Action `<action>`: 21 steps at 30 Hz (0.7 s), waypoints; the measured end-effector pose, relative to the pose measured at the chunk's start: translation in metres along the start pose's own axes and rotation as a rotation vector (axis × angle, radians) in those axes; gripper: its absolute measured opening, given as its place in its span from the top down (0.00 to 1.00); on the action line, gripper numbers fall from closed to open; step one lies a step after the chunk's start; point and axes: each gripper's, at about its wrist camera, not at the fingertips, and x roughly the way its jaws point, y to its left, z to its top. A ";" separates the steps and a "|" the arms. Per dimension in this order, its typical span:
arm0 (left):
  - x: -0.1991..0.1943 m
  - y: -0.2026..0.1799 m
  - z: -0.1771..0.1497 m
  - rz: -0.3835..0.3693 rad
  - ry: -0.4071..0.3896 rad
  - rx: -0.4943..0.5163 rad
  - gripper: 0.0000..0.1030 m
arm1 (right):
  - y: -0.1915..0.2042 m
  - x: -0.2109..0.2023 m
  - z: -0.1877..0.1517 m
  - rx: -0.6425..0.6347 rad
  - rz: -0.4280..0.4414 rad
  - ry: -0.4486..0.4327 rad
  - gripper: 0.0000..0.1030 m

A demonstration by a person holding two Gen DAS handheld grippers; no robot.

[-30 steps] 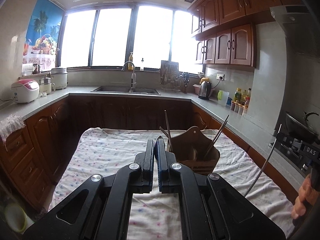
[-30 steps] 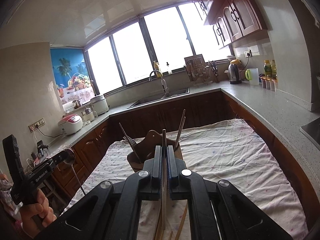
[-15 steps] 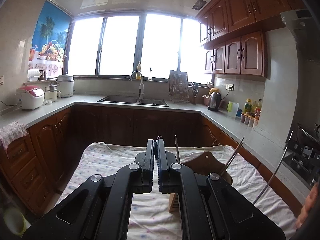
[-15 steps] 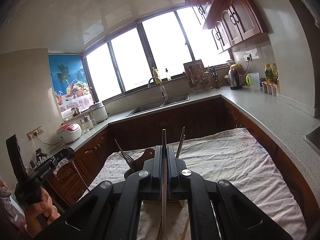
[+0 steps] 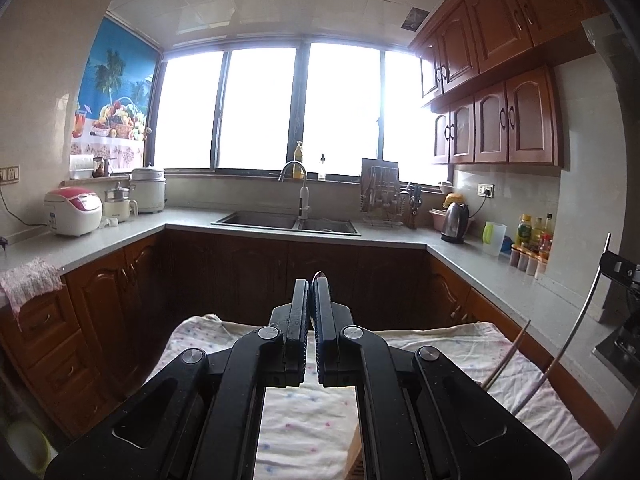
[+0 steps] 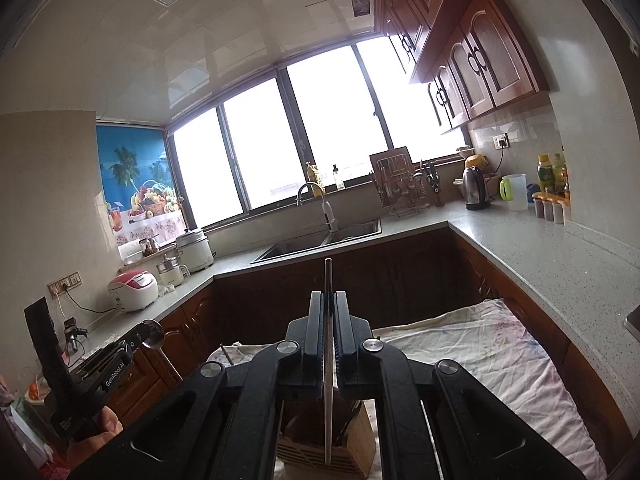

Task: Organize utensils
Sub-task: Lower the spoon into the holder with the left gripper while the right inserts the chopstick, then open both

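Left gripper (image 5: 311, 286): clenched on a spoon (image 6: 153, 334), bowl tip peeking above the fingertips; raised above the cloth (image 5: 304, 424).
Right gripper (image 6: 329, 300): clamped on a chopstick (image 6: 328, 360), held upright, lower end hanging over the holder.
Holder (image 6: 326, 446): wooden, slatted, on the cloth just below the right gripper; dark utensil handles inside.
Cloth: white, speckled, spread over the table this side of the sink.
Sink (image 5: 286, 222): under the windows, behind the cloth.
Kettle (image 6: 474, 194): on the counter, right of the sink.
Rice cooker (image 5: 74, 212): on the counter, left of the sink.
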 end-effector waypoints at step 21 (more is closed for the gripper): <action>0.044 -0.036 -0.065 -0.012 0.032 0.085 0.97 | -0.004 0.057 -0.047 -0.026 -0.032 0.022 0.96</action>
